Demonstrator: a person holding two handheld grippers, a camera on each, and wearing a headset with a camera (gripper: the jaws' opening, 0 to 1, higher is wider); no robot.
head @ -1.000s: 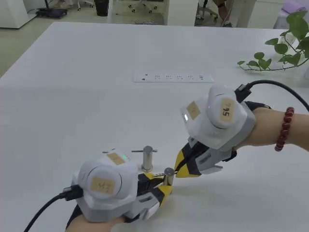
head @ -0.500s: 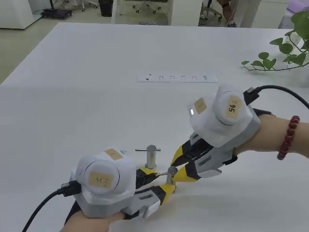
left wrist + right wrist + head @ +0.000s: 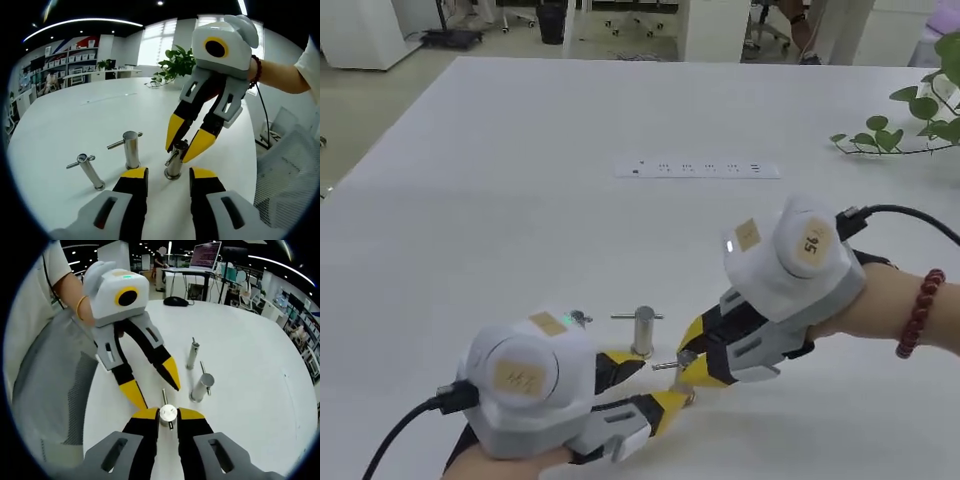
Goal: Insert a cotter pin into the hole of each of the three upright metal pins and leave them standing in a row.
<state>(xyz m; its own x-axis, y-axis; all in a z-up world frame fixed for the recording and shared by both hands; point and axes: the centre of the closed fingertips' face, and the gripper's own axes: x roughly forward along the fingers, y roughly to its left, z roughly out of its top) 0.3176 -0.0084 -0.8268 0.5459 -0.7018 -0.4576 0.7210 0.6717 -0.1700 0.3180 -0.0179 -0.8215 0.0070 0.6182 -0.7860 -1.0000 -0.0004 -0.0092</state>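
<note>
On the white surface (image 3: 520, 200) the near pin (image 3: 174, 167) stands in a row with the middle pin (image 3: 131, 150) and the far pin (image 3: 91, 172). The right tongs (image 3: 168, 413) grip the near pin's head, where a cotter (image 3: 163, 397) sits. The left tongs (image 3: 168, 175) are open, one jaw on each side of this pin, not touching it.

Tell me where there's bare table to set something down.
Free: the stretch between the power strip and the upright pins, and the table left of them. Crowded: the near edge, where the left gripper and right gripper flank the nearest pin.

pin (image 3: 579, 318) part-hidden (left gripper (image 3: 662, 380)), plant (image 3: 923, 105) clipped
</note>
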